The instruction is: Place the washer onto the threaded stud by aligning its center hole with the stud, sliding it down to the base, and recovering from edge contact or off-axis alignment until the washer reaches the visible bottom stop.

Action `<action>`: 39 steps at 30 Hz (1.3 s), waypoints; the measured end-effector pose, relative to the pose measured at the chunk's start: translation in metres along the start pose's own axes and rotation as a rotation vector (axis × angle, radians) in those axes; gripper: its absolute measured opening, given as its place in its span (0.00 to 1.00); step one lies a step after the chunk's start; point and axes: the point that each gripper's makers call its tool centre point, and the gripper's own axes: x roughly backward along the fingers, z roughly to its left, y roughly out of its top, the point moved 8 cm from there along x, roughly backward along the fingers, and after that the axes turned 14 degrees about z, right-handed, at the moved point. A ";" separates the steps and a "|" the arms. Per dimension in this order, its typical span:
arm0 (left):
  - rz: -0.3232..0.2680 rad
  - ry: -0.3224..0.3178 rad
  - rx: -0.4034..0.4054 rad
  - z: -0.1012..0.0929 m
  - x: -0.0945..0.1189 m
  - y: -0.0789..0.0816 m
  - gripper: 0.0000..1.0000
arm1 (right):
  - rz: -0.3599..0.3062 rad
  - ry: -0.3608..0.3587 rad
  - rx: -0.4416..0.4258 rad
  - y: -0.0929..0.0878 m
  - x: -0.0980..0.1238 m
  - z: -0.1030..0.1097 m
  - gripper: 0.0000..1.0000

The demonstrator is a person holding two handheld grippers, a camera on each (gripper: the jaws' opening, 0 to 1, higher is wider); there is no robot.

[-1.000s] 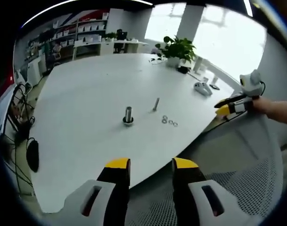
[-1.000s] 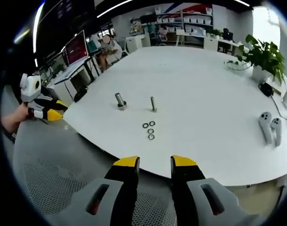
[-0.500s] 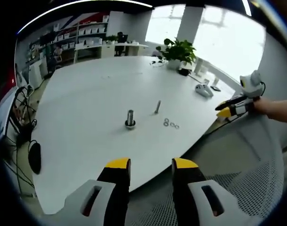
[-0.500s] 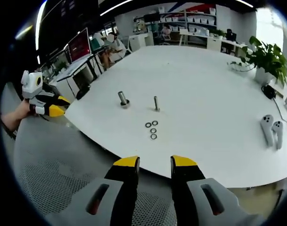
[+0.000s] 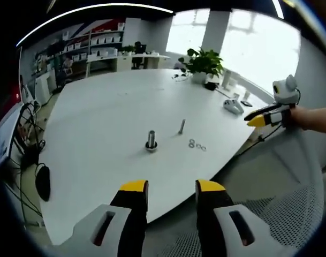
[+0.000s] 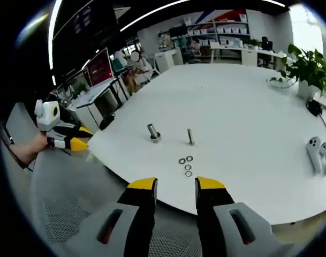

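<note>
Left gripper view, left to right: white table (image 5: 98,123); thick bolt (image 5: 151,140) standing upright; thin stud (image 5: 181,126) upright just beyond; three washers (image 5: 196,145) lying flat beside it, near the table edge; potted plant (image 5: 202,62) far back; my right gripper (image 5: 265,119) off the table edge. My left gripper (image 5: 172,188) is held low before the table, jaws apart, nothing between them.

Right gripper view: my left gripper (image 6: 77,143) in my hand (image 6: 31,152); bolt (image 6: 153,132); stud (image 6: 190,137); washers (image 6: 186,166); two white controllers (image 6: 318,153). My right gripper (image 6: 175,186) is spread, empty. No writing legible.
</note>
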 end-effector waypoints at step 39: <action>0.028 -0.002 0.008 0.002 -0.002 -0.003 0.29 | 0.560 -0.062 0.363 0.012 -0.157 -0.021 0.29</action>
